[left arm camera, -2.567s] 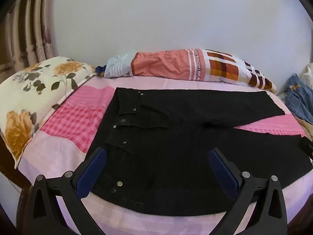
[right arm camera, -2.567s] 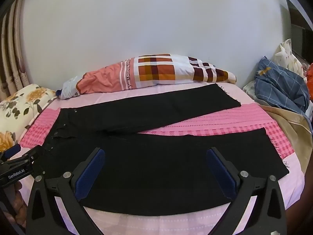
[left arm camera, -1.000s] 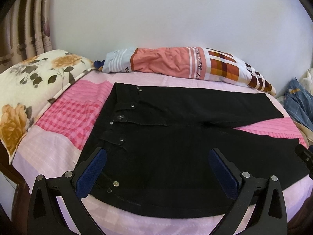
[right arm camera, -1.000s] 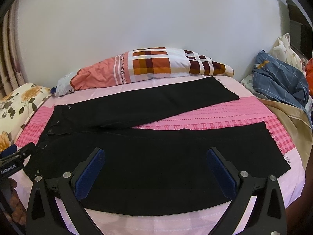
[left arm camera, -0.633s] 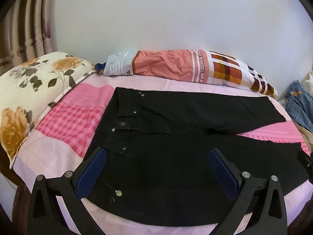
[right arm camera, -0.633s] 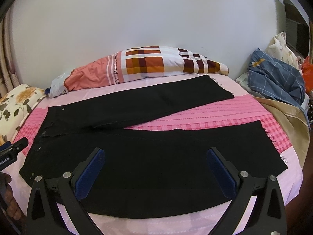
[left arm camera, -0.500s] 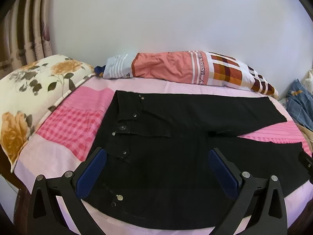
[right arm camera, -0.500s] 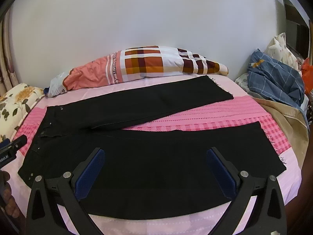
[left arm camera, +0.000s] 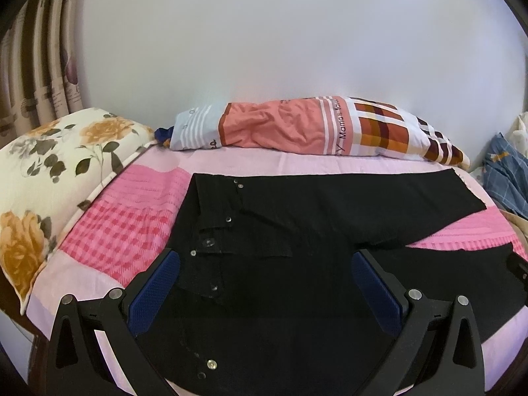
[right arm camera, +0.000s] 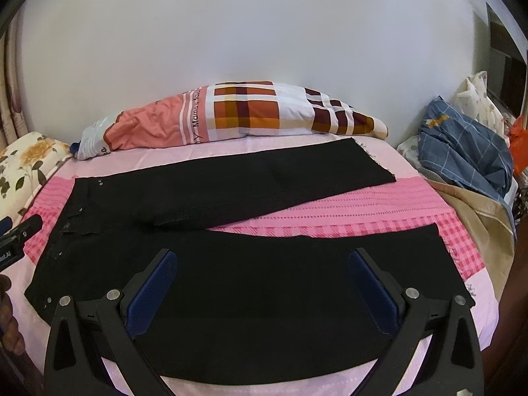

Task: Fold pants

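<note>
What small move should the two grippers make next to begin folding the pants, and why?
Probably lower both open grippers onto the near leg's edge and pinch it: the left gripper by the waistband, the right gripper toward the hem. The black pants lie flat and spread on the bed, legs apart, neither held, so a lengthwise fold comes first.

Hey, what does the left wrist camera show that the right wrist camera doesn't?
Only the left wrist view shows the striped curtain and the waistband snaps up close. Only the right wrist view shows the near leg's frayed hem, the orange bag and the left gripper from outside. Both show the black pants spread flat on the pink bed sheet, the patchwork pillow and open jaws holding nothing.
</note>
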Available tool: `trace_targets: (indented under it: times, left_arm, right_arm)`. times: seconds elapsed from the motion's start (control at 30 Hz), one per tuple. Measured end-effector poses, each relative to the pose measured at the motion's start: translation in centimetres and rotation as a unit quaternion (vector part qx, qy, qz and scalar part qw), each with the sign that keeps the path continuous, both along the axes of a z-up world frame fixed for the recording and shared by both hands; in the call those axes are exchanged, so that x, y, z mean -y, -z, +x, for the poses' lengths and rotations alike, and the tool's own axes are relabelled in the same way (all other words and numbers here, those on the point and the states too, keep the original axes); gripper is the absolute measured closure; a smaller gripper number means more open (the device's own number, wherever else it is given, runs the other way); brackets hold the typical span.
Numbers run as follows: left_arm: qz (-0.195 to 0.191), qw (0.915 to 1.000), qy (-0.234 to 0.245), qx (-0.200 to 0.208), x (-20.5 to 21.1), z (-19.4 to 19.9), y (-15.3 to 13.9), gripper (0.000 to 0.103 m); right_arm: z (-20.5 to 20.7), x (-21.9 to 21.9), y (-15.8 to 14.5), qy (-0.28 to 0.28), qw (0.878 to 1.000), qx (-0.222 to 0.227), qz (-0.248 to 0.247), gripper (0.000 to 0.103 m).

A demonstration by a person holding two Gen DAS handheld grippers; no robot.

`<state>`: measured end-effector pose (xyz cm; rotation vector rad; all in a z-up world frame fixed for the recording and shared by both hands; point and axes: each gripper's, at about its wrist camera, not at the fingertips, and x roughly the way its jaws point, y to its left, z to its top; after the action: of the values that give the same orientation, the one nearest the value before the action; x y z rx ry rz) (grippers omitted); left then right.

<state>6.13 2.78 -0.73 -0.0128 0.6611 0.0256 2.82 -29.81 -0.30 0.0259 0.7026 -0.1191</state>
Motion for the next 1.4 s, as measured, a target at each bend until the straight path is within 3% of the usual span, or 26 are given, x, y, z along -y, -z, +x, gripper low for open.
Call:
trace_targets:
  times: [0.87,1.17,1.4]
  left_arm:
    - [-0.003,0.9994,-0.022,-0.027,-3.9,7.7,1.1,0.000]
    - [0.019,0.9982,-0.032,-0.048,-8.8,14.0,2.9,0.000]
    - [0.031,0.9929,0.009,-0.115,-14.0,21.1,7.0,0.000]
  right_arm:
    - [5.9,-4.3,0.5,-0.046,0.998,-0.030,-0.010,0.001]
    - [7.9,-5.1,2.0,-0.053,0.997,-0.051,-0.021,0.001]
    - [9.6,-6.0,3.1,-0.060,0.996,-0.066,-0.022,0.001]
